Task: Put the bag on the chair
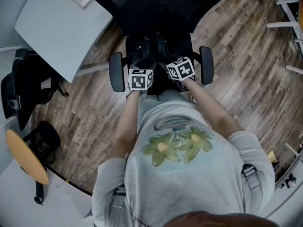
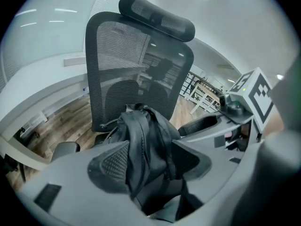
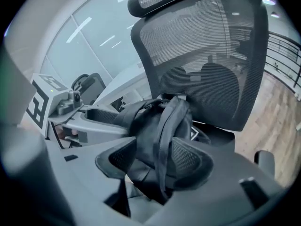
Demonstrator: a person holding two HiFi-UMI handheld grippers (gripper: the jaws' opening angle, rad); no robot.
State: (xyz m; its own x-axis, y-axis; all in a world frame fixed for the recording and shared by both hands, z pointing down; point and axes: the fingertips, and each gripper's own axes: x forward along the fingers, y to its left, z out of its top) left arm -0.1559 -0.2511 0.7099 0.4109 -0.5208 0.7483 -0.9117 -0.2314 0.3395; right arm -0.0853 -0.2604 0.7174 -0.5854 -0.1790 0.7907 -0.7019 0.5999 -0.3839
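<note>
Both pairs of jaws are spread wide. Between the pads of the left gripper point(image 2: 149, 164) a strap point(image 2: 136, 140) and a fold of the bag point(image 2: 157, 126) are seen, loose and unclamped. A second strap point(image 3: 164, 126) hangs between the pads of the right gripper point(image 3: 155, 160), likewise not gripped. The bag is set on the chair point(image 1: 156, 6), between the armrests point(image 1: 116, 72) and close to the mesh backrest point(image 2: 127, 55).

The release is judged to be the step in hand. The jaws are best kept fully apart and each gripper drawn back along its own line, so that no strap is caught on a pad and dragged forward. The bag should be watched for slumping as support is removed.

The seat and the bag's underside are hidden by the gripper bodies, and in the head view by the marker cubes point(image 1: 140, 79). How squarely the bag is seated cannot be told, nor whether a strap touches a pad.
</note>
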